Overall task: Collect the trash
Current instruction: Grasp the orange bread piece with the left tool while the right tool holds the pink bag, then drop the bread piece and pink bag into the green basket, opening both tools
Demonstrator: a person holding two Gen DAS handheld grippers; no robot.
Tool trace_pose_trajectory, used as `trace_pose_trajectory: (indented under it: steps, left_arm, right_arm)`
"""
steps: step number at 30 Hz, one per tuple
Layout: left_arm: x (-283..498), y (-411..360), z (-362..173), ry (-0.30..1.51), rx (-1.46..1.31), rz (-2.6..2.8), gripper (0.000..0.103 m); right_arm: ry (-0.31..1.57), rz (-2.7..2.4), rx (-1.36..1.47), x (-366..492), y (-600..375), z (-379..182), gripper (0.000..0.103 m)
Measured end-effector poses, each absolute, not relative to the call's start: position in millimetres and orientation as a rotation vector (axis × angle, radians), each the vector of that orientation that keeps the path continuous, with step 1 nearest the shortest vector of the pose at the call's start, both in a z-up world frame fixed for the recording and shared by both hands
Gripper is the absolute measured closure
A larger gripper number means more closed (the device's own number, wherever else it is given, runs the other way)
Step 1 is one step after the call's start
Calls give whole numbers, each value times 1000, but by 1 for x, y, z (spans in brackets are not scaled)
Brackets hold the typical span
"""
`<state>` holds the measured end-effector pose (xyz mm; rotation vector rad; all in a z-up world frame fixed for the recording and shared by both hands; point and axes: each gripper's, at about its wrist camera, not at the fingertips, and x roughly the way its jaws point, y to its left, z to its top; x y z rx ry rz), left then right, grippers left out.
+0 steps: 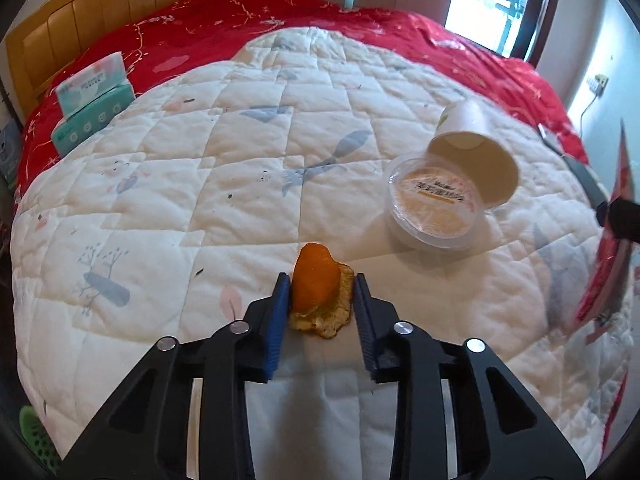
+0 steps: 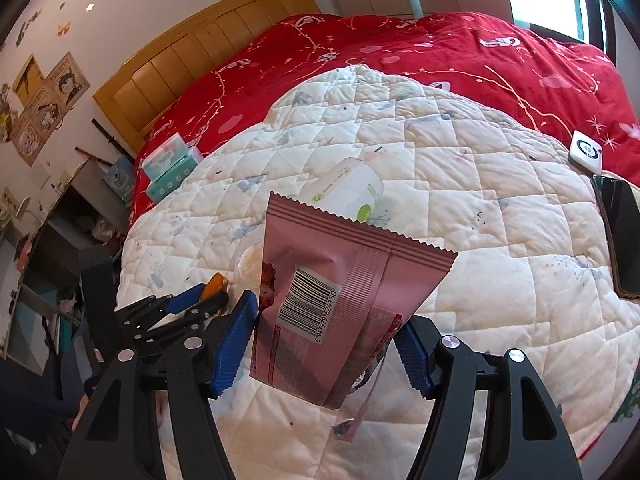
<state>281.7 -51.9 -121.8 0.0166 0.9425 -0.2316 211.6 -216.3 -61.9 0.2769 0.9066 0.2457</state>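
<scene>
Spread across the bed, a white quilt (image 1: 200, 200) carries the trash you are collecting, with a red blanket (image 1: 280, 12) beyond it toward the wooden headboard (image 2: 208, 48). Your left gripper (image 1: 320, 292) has its blue jaws clenched on an orange peel (image 1: 314, 284) that sits on the quilt near the foot edge of the bed. Just past it, toward the right side, lie a clear lidded tub (image 1: 434, 204) and a white paper cup (image 1: 472, 148) tipped on its side, its rim touching the tub. Your right gripper (image 2: 328, 340) is grasping a pink snack wrapper (image 2: 344, 288), barcode facing the camera, held up above the quilt. At the left edge of the bed, on the red blanket, rest two tissue packs (image 1: 94, 100). Near the right edge lie a dark phone (image 2: 620, 232) and a small white device (image 2: 586, 152).
</scene>
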Motion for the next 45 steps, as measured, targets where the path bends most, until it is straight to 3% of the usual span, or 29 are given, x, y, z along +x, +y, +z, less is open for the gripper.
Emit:
trace_pose_trajectory:
  steps: [9,21,37,40,42,45]
  left_arm:
    - [219,-13,-90,870,-64,-194,75]
    - [113,97,-64,797,-151,62,75]
    - [24,236,-107,889,-272,379,72]
    - [19,253,-119,911,-301,411,66]
    - [16,263,-128,931,-322,429,54]
    - [8,276,-134,930,-350,454,45]
  right_arm:
    - [900,328,253,181,-186,-54,39]
    - [910,490,190,143,-107,-44,39]
    - [924,649,95,121,-10,-33,39]
    - [929,669,79,119,4,-34,39]
    - [935,680,74,118,13,-35,39]
    - [942,698,65,117,26,-36,39]
